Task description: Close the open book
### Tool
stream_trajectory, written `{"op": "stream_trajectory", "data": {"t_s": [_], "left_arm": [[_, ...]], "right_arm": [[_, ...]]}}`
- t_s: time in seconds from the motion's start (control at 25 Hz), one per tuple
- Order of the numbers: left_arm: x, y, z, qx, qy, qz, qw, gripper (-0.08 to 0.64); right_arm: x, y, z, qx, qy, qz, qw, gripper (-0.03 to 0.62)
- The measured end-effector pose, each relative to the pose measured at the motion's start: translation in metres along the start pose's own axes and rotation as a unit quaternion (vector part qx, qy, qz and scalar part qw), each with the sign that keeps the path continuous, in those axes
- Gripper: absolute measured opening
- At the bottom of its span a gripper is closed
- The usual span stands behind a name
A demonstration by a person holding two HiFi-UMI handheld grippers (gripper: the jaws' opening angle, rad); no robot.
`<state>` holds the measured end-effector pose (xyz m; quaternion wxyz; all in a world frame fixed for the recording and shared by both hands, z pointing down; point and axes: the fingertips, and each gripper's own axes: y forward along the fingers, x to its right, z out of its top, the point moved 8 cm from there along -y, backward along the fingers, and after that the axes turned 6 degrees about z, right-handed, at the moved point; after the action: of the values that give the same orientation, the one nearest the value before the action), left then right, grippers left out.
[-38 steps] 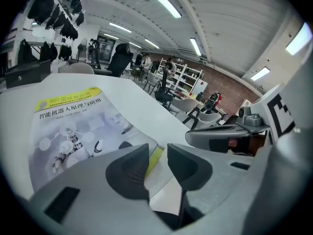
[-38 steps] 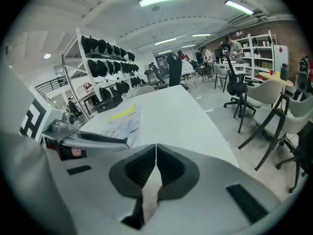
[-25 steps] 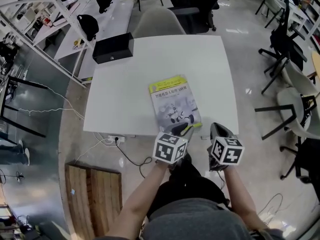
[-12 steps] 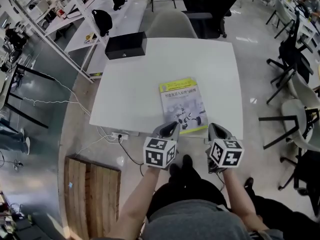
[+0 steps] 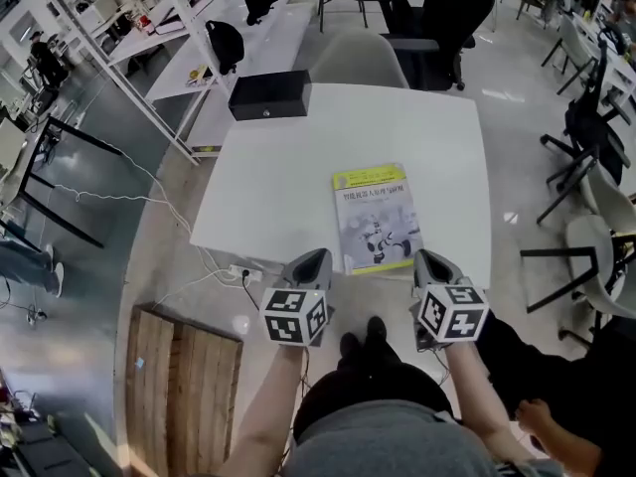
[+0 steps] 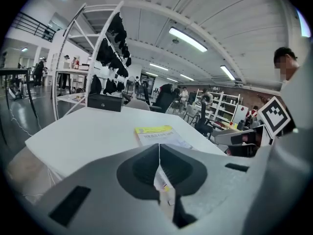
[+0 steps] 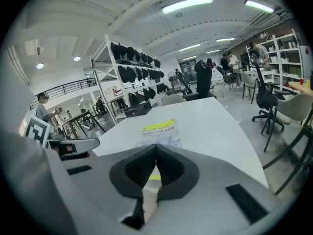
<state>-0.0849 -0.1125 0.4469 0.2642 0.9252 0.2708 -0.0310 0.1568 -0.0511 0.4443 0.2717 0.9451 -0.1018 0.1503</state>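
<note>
The book lies closed near the front edge of the surface, its long axis pointing away from the person, between the left gripper – jaws just clenched on nothing – and the slightly nearer right gripper, jaws also together and empty.

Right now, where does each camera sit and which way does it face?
Head view: head-mounted, steeply down at the table and closed book; forearms, left gripper and right gripper show.
Left gripper view: on the left gripper, along its shut jaws toward the book; right gripper at right.
Right gripper view: on the right gripper, along its shut jaws toward the book; left gripper at left.
All share the book.
</note>
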Motion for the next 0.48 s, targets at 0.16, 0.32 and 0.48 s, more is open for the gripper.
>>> {"op": "stream_trajectory", "data": {"t_s": [0.16,0.32,0.48], "left_arm": [[-0.011,-0.011,-0.001,0.008,-0.007,0.019,0.9998,0.009],[-0.02,-0.021,-0.001,0.017,-0.009,0.031,0.9993,0.009],[-0.025,-0.027,0.0,0.027,-0.014,0.04,0.9987,0.008]], "right_arm": [[-0.009,0.003,0.004,0.0,-0.013,0.012,1.0,0.005],[-0.015,0.003,0.007,0.003,-0.03,0.025,0.999,0.005],[-0.018,0.003,0.009,0.01,-0.04,0.036,0.998,0.003]]}}
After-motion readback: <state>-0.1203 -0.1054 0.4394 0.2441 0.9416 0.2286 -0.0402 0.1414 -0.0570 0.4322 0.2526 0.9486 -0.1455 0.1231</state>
